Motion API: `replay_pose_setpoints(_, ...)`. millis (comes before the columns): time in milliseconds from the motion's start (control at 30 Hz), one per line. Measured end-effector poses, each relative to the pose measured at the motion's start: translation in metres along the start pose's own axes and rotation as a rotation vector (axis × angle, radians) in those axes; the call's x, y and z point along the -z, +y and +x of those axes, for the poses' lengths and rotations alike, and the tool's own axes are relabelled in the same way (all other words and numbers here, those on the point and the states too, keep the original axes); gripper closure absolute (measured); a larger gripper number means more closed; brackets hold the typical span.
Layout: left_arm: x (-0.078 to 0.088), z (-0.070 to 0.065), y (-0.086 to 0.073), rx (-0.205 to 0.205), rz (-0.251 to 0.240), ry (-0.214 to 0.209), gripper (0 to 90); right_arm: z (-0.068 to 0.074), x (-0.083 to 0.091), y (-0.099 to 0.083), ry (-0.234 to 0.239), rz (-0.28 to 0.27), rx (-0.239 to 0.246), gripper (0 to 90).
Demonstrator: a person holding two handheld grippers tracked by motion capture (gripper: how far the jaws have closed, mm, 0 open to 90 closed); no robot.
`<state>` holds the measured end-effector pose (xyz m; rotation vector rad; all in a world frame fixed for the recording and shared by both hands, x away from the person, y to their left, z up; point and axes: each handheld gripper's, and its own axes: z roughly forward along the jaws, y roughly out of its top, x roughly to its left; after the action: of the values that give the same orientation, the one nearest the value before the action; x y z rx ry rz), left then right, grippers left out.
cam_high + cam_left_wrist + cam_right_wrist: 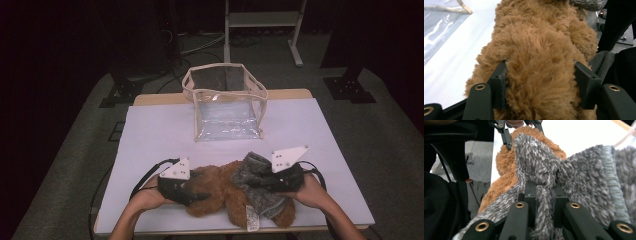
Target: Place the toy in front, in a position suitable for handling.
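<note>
Your left hand-held gripper (196, 192) sat at the near left of the desk (150, 140), pointed to your right into the teddy (220, 190). In the left gripper view its jaws stood on either side of a thick brown plush part of the teddy (541, 70), with fur bulging out between and over them; the pads pressed into the fur on both sides, so it was gripping the teddy.

The teddy lay on the near edge of the desk between your two hand-held grippers, its brown body just right of the left one and running under the grey garment (257, 180). A white label (252, 219) hung from it at the desk's front edge.

Your right hand-held gripper (265, 182) was at the near right, pointed left toward the other. In the right gripper view its jaws were closed tight on a narrow fold of the grey fuzzy garment (544, 192), with the brown plush (504, 165) beyond and the left hand-held gripper (521, 127) farther off.

Well beyond both grippers, toward the far side of the desk, stood a clear bag (227, 105) with a cream trim, open at the top.
</note>
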<state>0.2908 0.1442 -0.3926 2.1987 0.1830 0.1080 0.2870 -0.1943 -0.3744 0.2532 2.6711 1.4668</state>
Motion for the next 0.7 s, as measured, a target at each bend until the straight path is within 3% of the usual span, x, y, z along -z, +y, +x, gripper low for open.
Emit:
replay_pose_setpoints(167,0.001,-0.001,-0.001,0.003,-0.004,0.009,38.3,0.010,0.023,-0.027,-0.025,-0.024,-0.044,78.8)
replay_pose_setpoints(267,0.002,-0.001,-0.003,0.004,-0.011,0.012,38.1,0.016,0.034,-0.048,-0.050,0.017,-0.072,78.8)
replay_pose_setpoints(367,0.002,-0.002,-0.003,-0.006,-0.016,0.016,37.8,0.016,0.040,-0.067,-0.050,-0.026,-0.136,78.7)
replay_pose_setpoints(533,0.008,-0.001,-0.005,0.007,-0.007,0.041,36.7,0.009,0.025,-0.060,-0.057,-0.049,-0.124,78.9)
replay_pose_setpoints(700,0.019,0.001,-0.017,0.037,-0.019,0.059,36.3,-0.015,0.011,-0.041,-0.095,-0.085,-0.122,78.7)
